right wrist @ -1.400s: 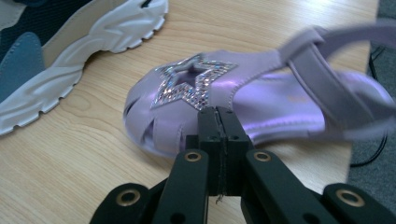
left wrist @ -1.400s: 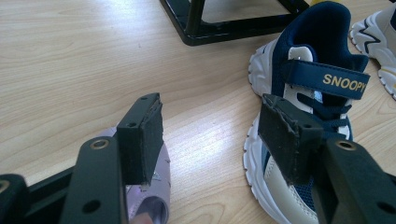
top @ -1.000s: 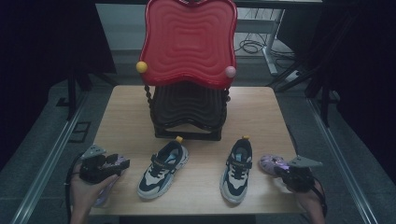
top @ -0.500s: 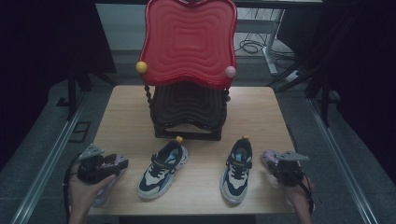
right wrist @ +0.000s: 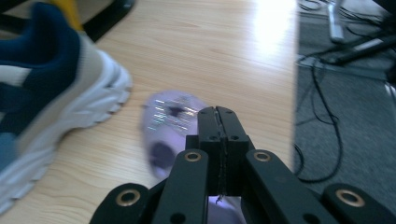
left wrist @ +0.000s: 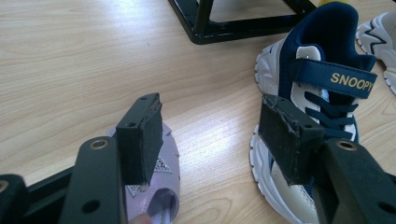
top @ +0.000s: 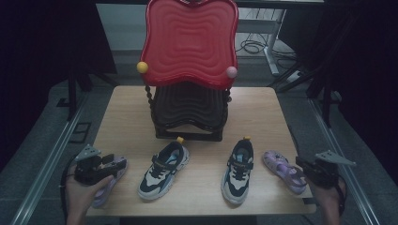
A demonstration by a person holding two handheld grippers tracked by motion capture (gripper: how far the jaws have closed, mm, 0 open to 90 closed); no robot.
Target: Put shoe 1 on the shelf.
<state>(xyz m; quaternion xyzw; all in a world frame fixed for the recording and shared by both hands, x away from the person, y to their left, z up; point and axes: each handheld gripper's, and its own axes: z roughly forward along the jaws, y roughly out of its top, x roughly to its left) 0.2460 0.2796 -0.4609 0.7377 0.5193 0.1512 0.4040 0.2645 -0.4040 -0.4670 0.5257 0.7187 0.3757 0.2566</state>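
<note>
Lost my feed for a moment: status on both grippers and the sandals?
Left gripper open above left purple sandal, nothing gripped. Right gripper shut, empty, beside right purple sandal. Both sneakers close by on the table.

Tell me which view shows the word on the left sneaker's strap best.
The left gripper view: SNOOPY reads clearly on the left sneaker's strap. In the high view the sneaker is too small to read. The right gripper view shows a blurred sneaker, no lettering.

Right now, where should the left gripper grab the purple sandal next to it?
Probably the side wall of the purple sandal, coming down from above. The sandal lies flat on the table under the left gripper, its foot opening facing up, so one of the open fingers can slip inside and the other stay outside. The sneaker crowds one side, so stay clear of it.
</note>
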